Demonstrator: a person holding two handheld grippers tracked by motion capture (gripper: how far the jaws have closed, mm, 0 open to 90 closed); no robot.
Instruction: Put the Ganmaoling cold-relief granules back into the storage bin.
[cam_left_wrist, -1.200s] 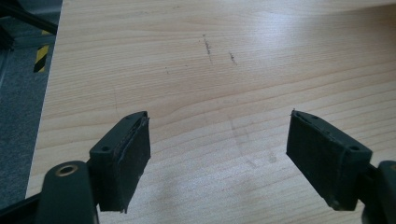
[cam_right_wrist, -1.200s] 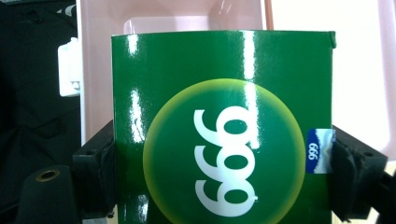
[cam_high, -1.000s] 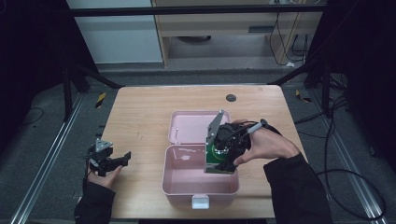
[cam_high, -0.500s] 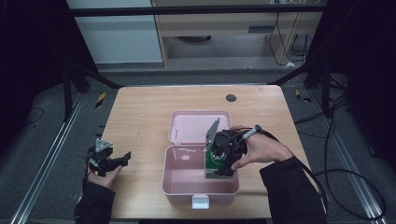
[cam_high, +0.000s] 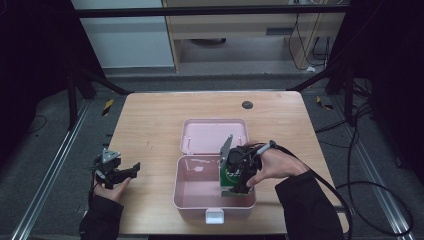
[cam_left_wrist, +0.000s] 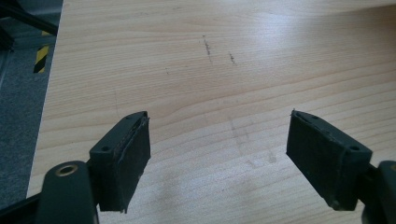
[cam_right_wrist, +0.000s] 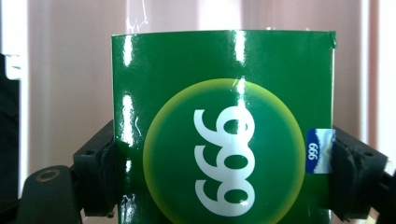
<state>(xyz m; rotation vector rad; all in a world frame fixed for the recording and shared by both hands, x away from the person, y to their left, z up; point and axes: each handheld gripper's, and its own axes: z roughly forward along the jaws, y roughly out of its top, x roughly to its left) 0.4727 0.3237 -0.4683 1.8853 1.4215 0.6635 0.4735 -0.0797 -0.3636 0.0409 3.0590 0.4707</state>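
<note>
Right gripper (cam_high: 239, 186) sunk lower into pink box (cam_high: 200, 200) since earlier frame, jaws clamped on green carton (cam_right_wrist: 224, 126); left gripper (cam_high: 131, 170) idle, jaws spread, empty; ease carton down level, clear of wall, before release

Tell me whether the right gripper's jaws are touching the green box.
Touching. In the right gripper view both black pads press flat against the two sides of the green box, with no gap either side.
</note>
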